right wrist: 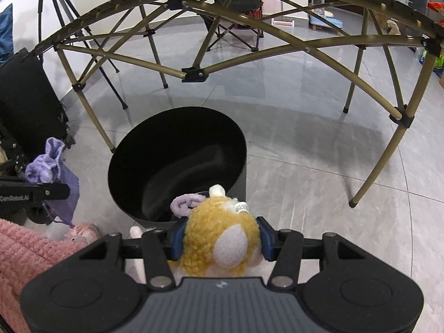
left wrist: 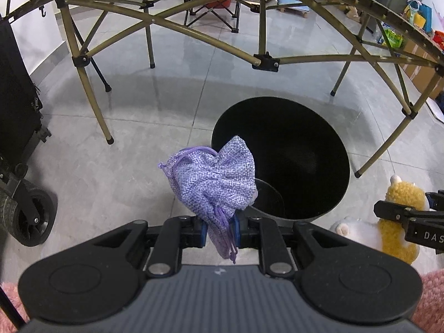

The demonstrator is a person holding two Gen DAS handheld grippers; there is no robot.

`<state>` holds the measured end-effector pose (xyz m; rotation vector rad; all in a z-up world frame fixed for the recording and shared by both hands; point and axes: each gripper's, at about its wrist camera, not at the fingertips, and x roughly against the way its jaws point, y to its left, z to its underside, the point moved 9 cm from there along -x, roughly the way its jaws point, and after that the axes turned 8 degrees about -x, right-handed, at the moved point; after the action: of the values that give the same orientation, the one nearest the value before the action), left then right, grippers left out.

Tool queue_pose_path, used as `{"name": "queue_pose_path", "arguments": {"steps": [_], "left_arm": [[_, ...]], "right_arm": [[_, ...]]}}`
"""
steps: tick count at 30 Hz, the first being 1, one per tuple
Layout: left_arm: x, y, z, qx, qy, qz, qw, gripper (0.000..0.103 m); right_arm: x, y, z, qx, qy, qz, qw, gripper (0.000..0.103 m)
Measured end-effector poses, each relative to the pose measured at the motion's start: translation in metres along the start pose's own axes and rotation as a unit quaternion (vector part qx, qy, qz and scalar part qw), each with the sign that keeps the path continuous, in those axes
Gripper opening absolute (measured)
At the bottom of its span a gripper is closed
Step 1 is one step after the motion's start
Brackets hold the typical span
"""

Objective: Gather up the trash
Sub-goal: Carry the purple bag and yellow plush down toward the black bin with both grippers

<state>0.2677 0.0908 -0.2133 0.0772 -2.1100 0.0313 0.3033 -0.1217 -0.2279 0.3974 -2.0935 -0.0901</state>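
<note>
Your left gripper (left wrist: 219, 231) is clamped on a purple pouch (left wrist: 216, 179), which bunches up above the blue pads with its drawstring tail hanging below them. The pouch hangs over the near left rim of the black bin (left wrist: 291, 149), only partly above the opening. Your right gripper (right wrist: 220, 242) is closed around a yellow plush (right wrist: 222, 238), squeezed between both pads, just short of the bin's near rim in the right wrist view.

The step in hand looks like the drop, so get each item well over the dark opening before you let go. Carry the pouch further right and forward until the whole bundle, tail included, sits inside the rim line; released here, it could catch the edge and slide to the floor (left wrist: 125, 138). Open the left jaws fully, since the loose weave and cords may snag on a pad.

Bring the plush forward over the opening too. It is soft and springy, so expect it to bulge out as the grip eases; open wide and hold still until it falls.

Keep both grippers apart above the bin, and stay below the table frame (left wrist: 258, 61) that crosses overhead.
</note>
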Motion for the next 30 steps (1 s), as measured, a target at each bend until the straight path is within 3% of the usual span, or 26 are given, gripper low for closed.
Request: {"name": "queue_pose_path", "arguments": {"steps": [14,30], "left_arm": [[-0.007,-0.016,-0.028,0.01,0.011,-0.003,0.9999,0.018],[-0.031,-0.064,-0.074,0.02,0.022,0.018,0.9994,0.018]], "right_arm": [[0.0,-0.029,-0.014,-0.037,-0.013,0.016,0.999,0.05],[-0.004,-0.058,-0.015,-0.069,-0.013,0.039,0.997,0.05]]}}
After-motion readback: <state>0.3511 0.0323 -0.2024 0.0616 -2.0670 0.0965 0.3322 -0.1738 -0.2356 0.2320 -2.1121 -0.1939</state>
